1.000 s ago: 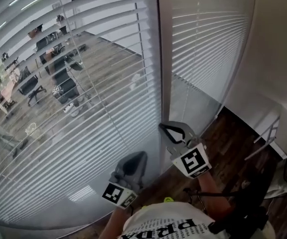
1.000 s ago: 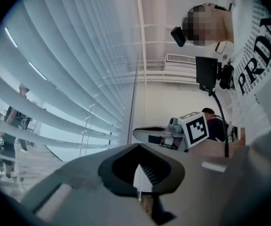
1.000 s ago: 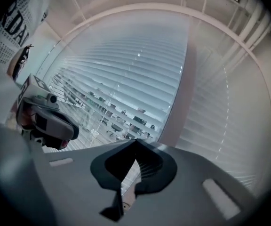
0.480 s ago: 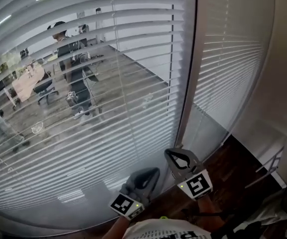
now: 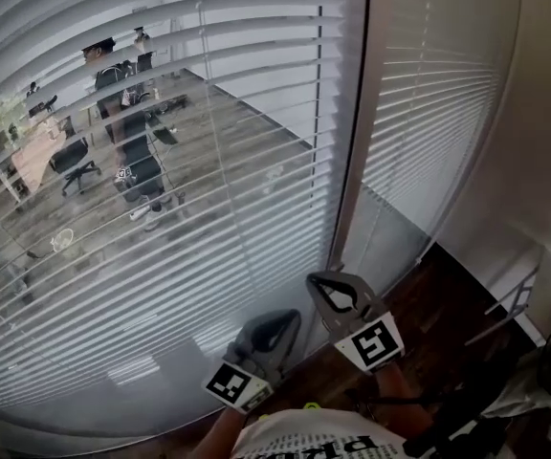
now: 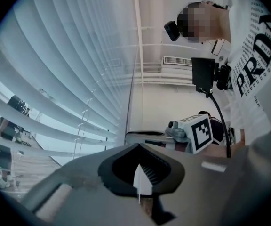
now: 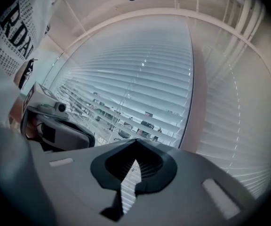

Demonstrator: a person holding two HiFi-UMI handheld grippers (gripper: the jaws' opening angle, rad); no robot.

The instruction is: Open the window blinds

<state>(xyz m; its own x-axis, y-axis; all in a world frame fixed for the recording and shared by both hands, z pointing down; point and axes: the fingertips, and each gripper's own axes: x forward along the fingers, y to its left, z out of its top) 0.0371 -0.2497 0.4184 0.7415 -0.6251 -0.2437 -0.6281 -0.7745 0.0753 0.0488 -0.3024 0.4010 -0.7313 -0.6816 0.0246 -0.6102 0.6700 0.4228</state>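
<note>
Head view has left gripper (image 5: pixel 277 321) and right gripper (image 5: pixel 325 283) both clenched on nothing, window blinds (image 5: pixel 161 208) just ahead of and above the jaws, so pushing in while shut likely bends slats (image 5: pixel 113 285) and pinches nothing; count: two blind panels, two grippers, one frame post (image 5: pixel 352 161).
</note>
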